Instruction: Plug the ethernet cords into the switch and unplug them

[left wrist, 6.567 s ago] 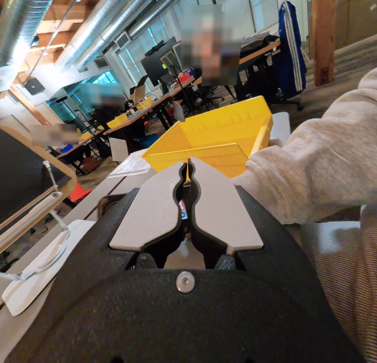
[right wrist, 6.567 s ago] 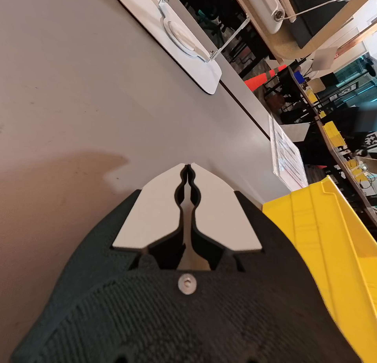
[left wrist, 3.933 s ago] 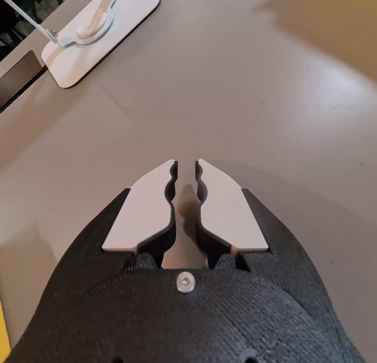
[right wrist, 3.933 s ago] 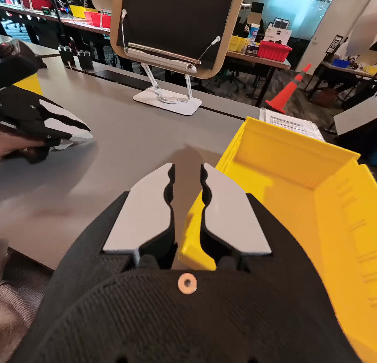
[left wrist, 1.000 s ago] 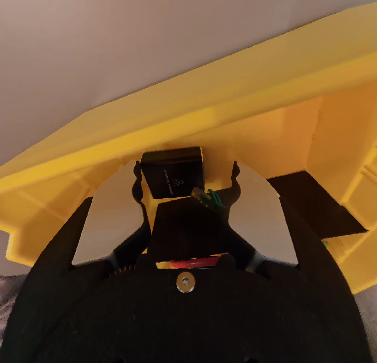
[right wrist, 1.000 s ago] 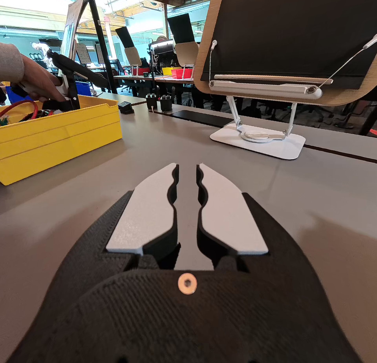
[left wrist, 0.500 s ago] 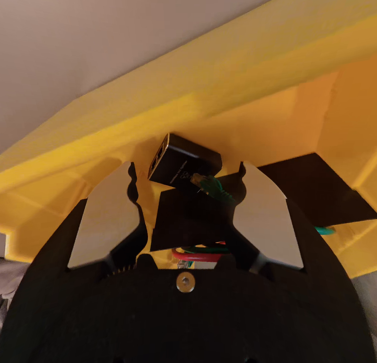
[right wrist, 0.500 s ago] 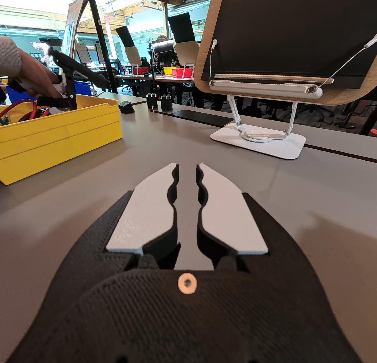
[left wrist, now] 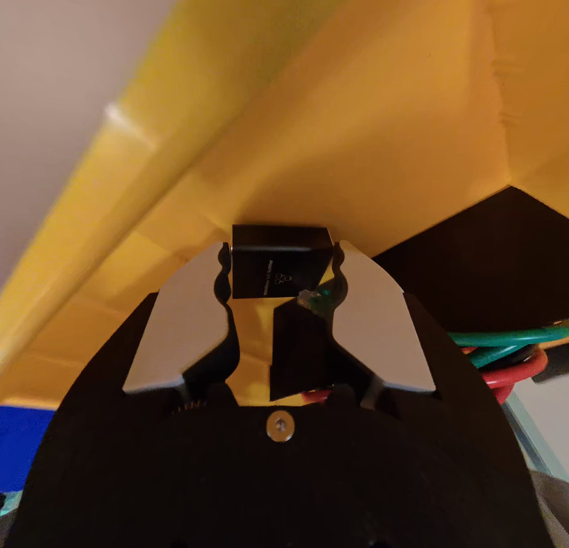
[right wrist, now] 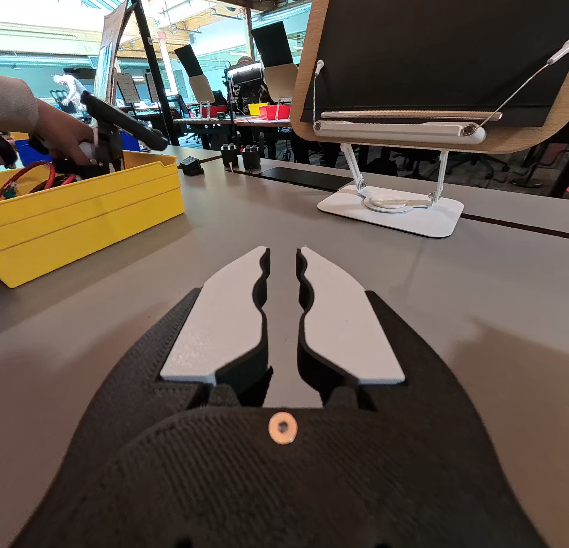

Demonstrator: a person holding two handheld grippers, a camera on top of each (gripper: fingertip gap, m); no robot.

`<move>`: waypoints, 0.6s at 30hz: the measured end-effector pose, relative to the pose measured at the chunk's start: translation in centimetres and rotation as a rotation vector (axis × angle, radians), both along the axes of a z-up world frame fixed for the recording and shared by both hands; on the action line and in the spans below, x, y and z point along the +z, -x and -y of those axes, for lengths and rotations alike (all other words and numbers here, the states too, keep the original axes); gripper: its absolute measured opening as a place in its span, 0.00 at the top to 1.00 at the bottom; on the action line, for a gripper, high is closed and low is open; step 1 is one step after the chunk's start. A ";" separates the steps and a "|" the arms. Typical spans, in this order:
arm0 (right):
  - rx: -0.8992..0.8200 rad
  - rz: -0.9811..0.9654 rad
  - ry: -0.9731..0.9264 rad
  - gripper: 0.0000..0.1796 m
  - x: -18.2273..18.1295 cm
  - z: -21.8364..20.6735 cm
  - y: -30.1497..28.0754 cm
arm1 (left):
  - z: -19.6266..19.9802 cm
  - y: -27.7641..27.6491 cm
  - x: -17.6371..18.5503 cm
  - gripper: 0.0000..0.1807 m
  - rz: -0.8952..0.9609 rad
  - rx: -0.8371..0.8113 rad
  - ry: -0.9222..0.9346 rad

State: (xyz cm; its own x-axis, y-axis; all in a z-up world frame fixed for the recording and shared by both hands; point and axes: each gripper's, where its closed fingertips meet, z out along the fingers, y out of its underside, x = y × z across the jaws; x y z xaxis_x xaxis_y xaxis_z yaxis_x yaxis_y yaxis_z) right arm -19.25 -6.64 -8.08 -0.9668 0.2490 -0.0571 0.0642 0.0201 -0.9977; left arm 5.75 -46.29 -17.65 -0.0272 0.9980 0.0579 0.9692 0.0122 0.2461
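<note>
Left hand-held gripper down inside the yellow bin, its two pale fingers pinching a small black switch between the tips. Switch sits tilted against the bin's inner wall, white print on its near face. Green ethernet cord runs in from the right; its clear plug lies just beside the switch's lower right corner, close by the right finger. Whether plug and switch touch — cannot tell. Red cord looped under the green one at the right edge. Flat black piece on the bin floor between the fingers; a larger black sheet to the far right.

Right hand-held gripper low over the grey tabletop, fingers a little spread with bare tabletop showing through the gap, holding nothing. From this view the bin stands at the far left, red cord looping above its rim, with the person's hand on the left gripper's handle reaching into it. White-footed stand carrying a wood-edged black board stands far right. Two small black blocks and a small black box sit on the tabletop behind the bin.
</note>
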 end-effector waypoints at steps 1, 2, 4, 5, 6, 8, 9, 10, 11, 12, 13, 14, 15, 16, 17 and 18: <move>0.000 0.003 0.002 0.91 0.0 0.0 0.0 | 0.3 0.4 0.4 0.63 -0.034 -0.008 0.030; -0.001 0.007 0.004 0.91 0.0 0.0 0.1 | 0.5 0.7 0.8 0.63 -0.066 -0.009 0.048; 0.000 0.013 0.011 0.91 0.1 -0.1 0.1 | 0.3 1.2 1.7 0.63 -0.125 0.014 0.047; 0.001 0.015 0.017 0.91 0.2 -0.2 0.1 | 0.2 1.4 2.2 0.63 -0.157 0.024 0.046; 0.002 0.018 0.024 0.91 0.3 -0.3 0.1 | 0.1 1.6 2.8 0.63 -0.187 0.029 0.054; 0.004 0.025 0.035 0.91 0.5 -0.4 0.1 | 0.2 2.1 4.1 0.63 -0.257 0.031 0.090; 0.003 0.029 0.040 0.91 0.5 -0.5 0.1 | 0.2 2.4 4.9 0.63 -0.296 0.037 0.103; 0.002 0.035 0.045 0.91 0.5 -0.6 0.1 | 0.1 2.8 5.7 0.63 -0.338 0.042 0.115; 0.002 0.043 0.046 0.91 0.5 -0.6 0.1 | 0.1 3.2 6.5 0.63 -0.383 0.043 0.130; 0.007 0.054 0.046 0.91 0.4 -0.6 0.1 | 0.0 3.7 7.4 0.63 -0.430 0.041 0.151; 0.013 0.066 0.048 0.91 0.4 -0.6 0.1 | 0.0 4.2 8.3 0.63 -0.476 0.038 0.178; 0.018 0.075 0.053 0.91 0.4 -0.6 0.1 | -0.1 4.6 9.3 0.63 -0.519 0.034 0.203; 0.021 0.078 0.056 0.90 0.4 -0.6 0.0 | -0.3 5.1 10.2 0.63 -0.562 0.027 0.224; 0.026 0.077 0.059 0.90 0.5 -0.7 -0.1 | -0.6 5.7 11.2 0.63 -0.607 0.022 0.241; 0.036 0.072 0.063 0.89 0.6 -0.6 -0.3 | -1.1 6.2 12.2 0.63 -0.653 0.017 0.253; 0.054 0.063 0.071 0.88 0.8 -0.6 -0.7 | -1.7 6.8 13.2 0.63 -0.702 0.013 0.256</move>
